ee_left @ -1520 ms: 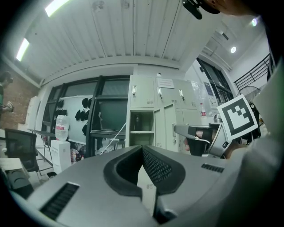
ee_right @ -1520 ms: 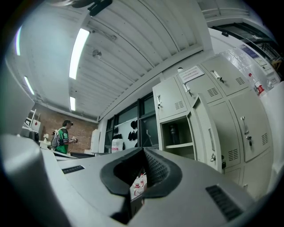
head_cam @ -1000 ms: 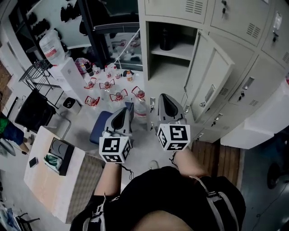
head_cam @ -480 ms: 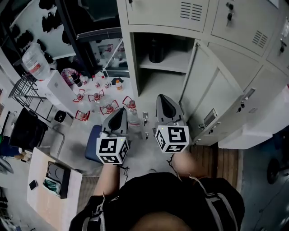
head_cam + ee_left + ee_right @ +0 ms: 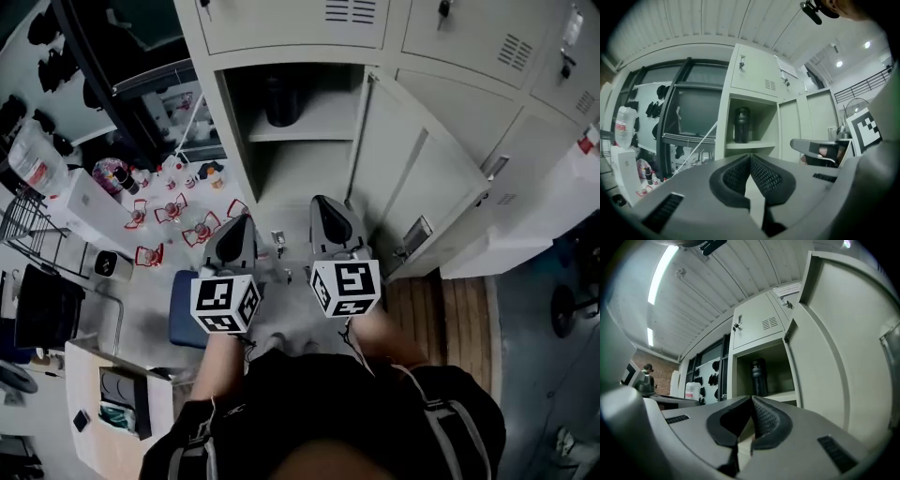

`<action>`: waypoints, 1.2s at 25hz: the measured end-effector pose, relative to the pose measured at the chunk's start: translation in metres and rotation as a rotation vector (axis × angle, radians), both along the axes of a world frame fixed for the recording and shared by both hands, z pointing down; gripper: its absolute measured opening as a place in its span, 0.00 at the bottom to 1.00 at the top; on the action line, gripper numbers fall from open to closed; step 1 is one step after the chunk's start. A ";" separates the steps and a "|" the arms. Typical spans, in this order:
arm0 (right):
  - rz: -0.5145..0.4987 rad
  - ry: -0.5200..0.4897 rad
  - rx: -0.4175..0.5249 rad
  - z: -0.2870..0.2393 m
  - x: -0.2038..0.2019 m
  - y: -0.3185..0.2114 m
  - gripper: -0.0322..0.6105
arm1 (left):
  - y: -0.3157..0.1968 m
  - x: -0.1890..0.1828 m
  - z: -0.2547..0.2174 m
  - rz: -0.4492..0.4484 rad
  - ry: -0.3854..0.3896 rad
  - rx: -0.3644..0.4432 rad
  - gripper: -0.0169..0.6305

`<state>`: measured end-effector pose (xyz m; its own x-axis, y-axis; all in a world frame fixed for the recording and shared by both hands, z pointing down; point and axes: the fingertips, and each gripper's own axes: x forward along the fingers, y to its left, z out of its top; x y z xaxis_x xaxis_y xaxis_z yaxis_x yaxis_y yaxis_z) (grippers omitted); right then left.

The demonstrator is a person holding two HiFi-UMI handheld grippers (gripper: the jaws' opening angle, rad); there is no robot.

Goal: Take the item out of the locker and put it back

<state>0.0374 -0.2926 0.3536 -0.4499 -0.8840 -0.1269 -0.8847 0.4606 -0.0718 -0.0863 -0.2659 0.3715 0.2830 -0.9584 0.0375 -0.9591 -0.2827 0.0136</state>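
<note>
1. While I face the open locker (image 5: 281,56), my left tool (image 5: 236,225) and right tool (image 5: 323,208) are each pressed together, pinching nothing.
2. The dark bottle (image 5: 280,101) stands upright on the locker's shelf (image 5: 319,117), apart from both tools.

Dark bottle (image 5: 279,103): top hidden behind the locker frame (image 5: 291,58), label unreadable. Upper locker doors (image 5: 281,23) cut off at the picture's top. Red floor items (image 5: 173,211) too small to identify.
</note>
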 end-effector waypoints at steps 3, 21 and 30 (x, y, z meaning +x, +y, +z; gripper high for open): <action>0.059 -0.005 0.000 0.001 0.010 -0.004 0.08 | -0.010 0.010 0.000 0.066 -0.007 0.002 0.05; 0.173 -0.008 0.016 -0.012 -0.020 -0.030 0.08 | -0.059 -0.017 -0.014 0.243 0.011 0.047 0.05; 0.062 0.039 0.005 -0.026 -0.054 -0.068 0.48 | -0.068 -0.040 -0.017 0.213 0.027 0.059 0.05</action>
<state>-0.0166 -0.3603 0.3271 -0.3986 -0.9100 -0.1144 -0.9138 0.4046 -0.0344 -0.1268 -0.3342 0.3545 0.4793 -0.8772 -0.0267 -0.8772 -0.4798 0.0158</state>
